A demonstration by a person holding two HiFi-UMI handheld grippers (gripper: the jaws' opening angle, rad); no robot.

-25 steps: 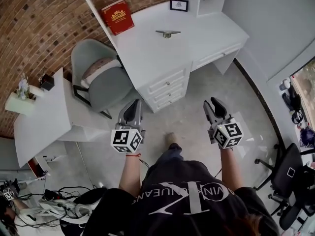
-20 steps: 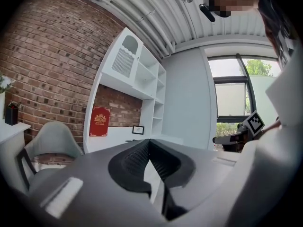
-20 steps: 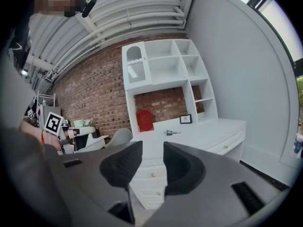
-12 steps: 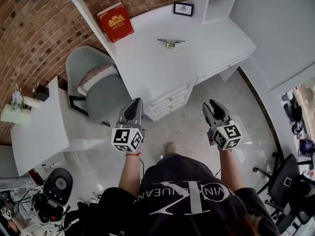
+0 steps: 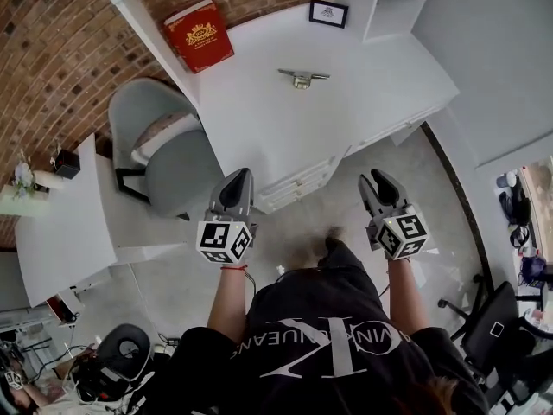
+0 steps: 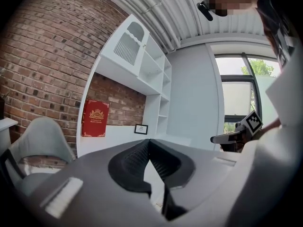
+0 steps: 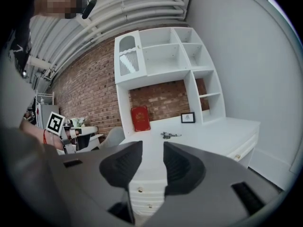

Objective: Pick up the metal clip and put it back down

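The metal clip lies on the white desk, well ahead of both grippers; the right gripper view has the clip small on the desktop beyond the jaws. My left gripper is held over the floor in front of the desk drawers, and its jaws meet at the tips with nothing in them. My right gripper hangs level with it further right. Its jaws stand apart with only air between them.
A red book leans on the brick wall at the desk's back left, and a small picture frame stands by the shelf unit. A grey chair sits left of the desk, beside a white side table. A black office chair is at the lower right.
The person has stepped toward the desk, so the desk and clip sit closer and lower in the head view. Both grippers keep the same pose.
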